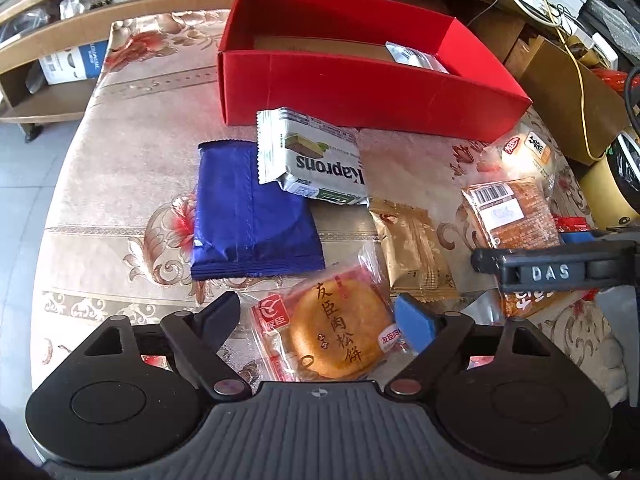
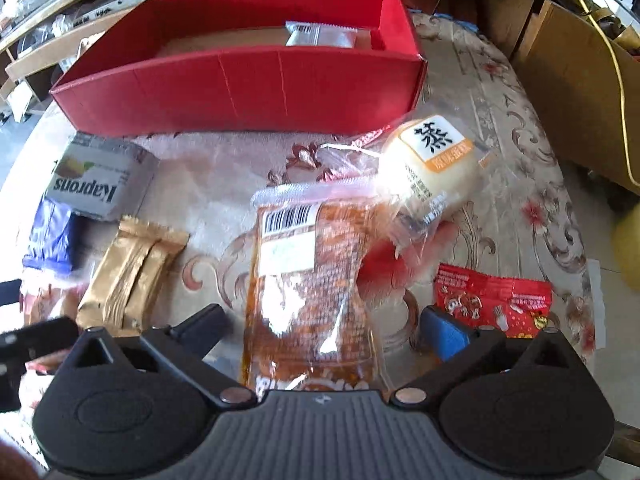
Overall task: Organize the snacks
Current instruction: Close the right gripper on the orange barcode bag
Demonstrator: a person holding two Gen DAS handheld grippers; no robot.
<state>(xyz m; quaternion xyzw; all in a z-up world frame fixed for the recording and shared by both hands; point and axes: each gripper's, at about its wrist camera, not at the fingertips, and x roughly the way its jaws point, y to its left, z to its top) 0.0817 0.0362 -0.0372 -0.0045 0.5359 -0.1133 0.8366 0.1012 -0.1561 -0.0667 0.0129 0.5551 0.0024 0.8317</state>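
Both grippers spread wide over snack packets in front of a red box.

The left gripper [image 1: 320, 320] straddles a round cake packet [image 1: 336, 332], gripping nothing; the right gripper [image 2: 324, 328] straddles a clear orange packet [image 2: 308, 276], jaws apart, fingers just clear of it. The red box [image 2: 240, 92] stands behind (one silver packet [image 2: 320, 34] inside, bare floor beside it). A blue packet [image 1: 252, 216], wafer pack [image 1: 316, 156] and gold packet [image 1: 416, 252] crowd between, the wafer pack overlapping the blue packet's edge; bare tablecloth [image 1: 120, 160] lies left.
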